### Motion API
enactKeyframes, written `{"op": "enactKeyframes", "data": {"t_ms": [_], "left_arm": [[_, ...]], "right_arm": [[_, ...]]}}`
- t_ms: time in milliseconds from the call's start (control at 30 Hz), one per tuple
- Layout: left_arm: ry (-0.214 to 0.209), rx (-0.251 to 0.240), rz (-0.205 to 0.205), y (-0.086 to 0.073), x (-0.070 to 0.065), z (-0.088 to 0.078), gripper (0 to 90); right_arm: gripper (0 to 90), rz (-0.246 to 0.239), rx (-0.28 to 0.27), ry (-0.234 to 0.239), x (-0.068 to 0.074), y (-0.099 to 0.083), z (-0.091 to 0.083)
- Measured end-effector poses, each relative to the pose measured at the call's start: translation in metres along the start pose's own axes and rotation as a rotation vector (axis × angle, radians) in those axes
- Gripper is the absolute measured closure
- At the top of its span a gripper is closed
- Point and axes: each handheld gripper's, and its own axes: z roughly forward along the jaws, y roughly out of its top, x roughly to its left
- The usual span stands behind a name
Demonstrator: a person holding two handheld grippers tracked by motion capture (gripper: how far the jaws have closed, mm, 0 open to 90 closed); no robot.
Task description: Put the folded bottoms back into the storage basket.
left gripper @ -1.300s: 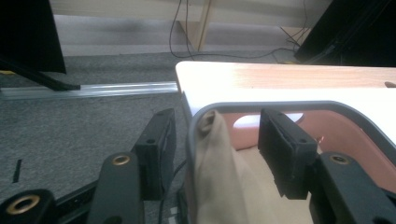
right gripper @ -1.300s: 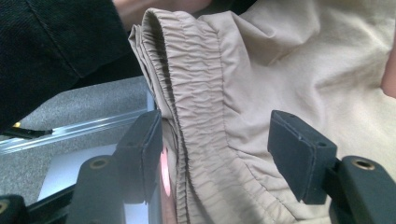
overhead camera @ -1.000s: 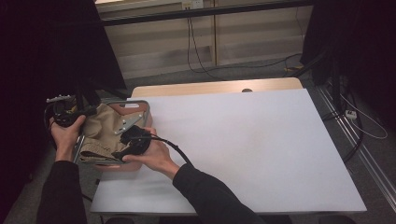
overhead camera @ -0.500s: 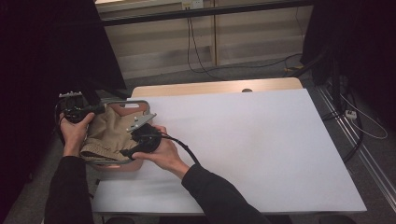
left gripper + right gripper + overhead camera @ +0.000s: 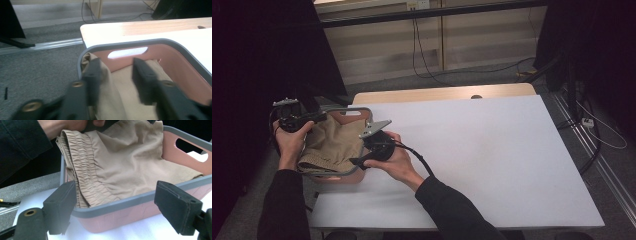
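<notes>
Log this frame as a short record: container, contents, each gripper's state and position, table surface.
container: pink basket with grey rim and handle slot, at the table's left edge
contents: tan garment with elastic waistband, bunched inside, partly over the rim
left gripper: jaws open, one jaw on a raised fold of the garment near the basket's far corner
right gripper: jaws open, outside the basket's near wall, not gripping
table: white cover over a wooden top
</notes>
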Motion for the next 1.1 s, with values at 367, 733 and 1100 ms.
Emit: {"op": "enactKeyframes", "data": {"t_ms": [367, 733, 1100], "left_arm": [[0.042, -0.057, 0.032, -0.004, -0.007, -0.021, 15.4], [0.032, -0.124, 0.080, -0.014, -0.022, -0.040, 4.2], [0.001, -0.124, 0.079, -0.020, -0.053, -0.067, 5.5]], "right_arm": [[9.6, 0.014, -0.004, -0.032, -0.004, -0.001, 0.002], [7.5, 0.002, 0.011, -0.086, 0.001, 0.000, 0.002], [6.6, -0.007, 0.019, -0.081, 0.006, -0.003, -0.002]]}}
